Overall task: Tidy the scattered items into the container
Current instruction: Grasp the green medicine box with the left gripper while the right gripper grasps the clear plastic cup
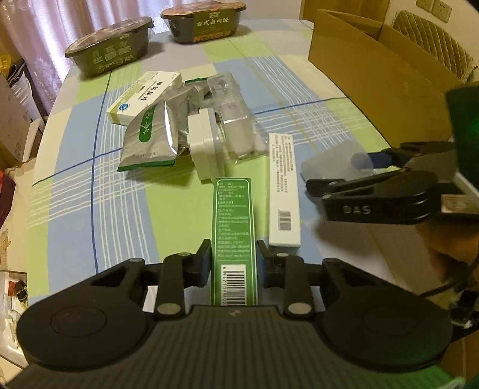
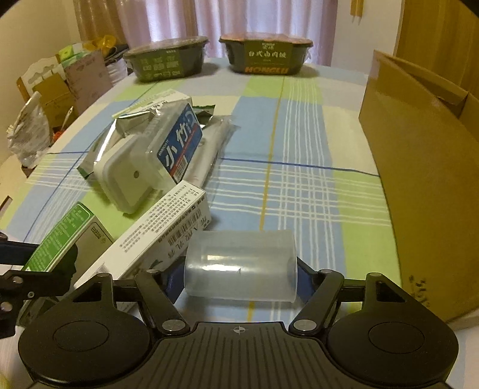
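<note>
My left gripper [image 1: 235,254] is shut on the near end of a long green box [image 1: 233,215] that lies on the checked tablecloth. My right gripper [image 2: 239,278] is shut on a translucent plastic cup [image 2: 239,263] held on its side just above the cloth. In the left wrist view that right gripper [image 1: 332,170] and the cup [image 1: 326,164] sit to the right of the green box. The cardboard box [image 2: 419,179] stands open at the right. Scattered items remain: a long white box [image 1: 283,188], a silver-green pouch [image 1: 149,134], a white medicine box [image 1: 143,95], a white square case [image 1: 203,143] and a clear blister pack [image 1: 233,119].
Two dark lidded food bowls [image 1: 110,51] [image 1: 203,21] stand at the far edge of the table. Boxes and bags [image 2: 60,86] crowd the floor past the table's left edge. Open cloth [image 2: 299,149] lies between the pile and the cardboard box.
</note>
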Available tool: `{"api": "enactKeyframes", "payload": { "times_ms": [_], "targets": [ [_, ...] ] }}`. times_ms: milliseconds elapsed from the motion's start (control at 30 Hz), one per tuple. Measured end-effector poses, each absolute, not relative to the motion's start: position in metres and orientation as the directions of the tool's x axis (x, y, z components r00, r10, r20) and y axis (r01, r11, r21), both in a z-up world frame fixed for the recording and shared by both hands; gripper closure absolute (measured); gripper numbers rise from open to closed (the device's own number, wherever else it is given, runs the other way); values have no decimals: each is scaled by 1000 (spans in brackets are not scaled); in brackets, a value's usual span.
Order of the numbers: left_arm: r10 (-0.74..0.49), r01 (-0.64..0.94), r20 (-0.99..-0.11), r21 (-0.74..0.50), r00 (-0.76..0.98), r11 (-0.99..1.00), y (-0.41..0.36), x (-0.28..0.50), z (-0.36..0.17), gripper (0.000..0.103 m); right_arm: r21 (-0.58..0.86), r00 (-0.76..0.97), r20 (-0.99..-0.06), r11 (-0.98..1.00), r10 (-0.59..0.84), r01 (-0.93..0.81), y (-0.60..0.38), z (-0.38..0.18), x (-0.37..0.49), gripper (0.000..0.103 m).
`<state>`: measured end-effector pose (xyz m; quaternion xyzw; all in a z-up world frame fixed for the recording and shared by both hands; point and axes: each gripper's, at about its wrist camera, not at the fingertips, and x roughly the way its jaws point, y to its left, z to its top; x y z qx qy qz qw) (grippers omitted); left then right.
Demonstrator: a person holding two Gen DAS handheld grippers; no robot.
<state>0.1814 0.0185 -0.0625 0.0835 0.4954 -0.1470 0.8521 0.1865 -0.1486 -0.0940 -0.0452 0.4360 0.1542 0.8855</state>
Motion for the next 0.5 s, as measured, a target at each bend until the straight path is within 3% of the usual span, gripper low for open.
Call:
{"api": "enactKeyframes", "payload": {
  "times_ms": [500],
  "targets": [
    [-169, 315, -887, -28, 429, 949, 4, 118, -49, 78, 114, 545, -796, 950, 262, -290, -191, -60, 112, 29]
  ]
}}
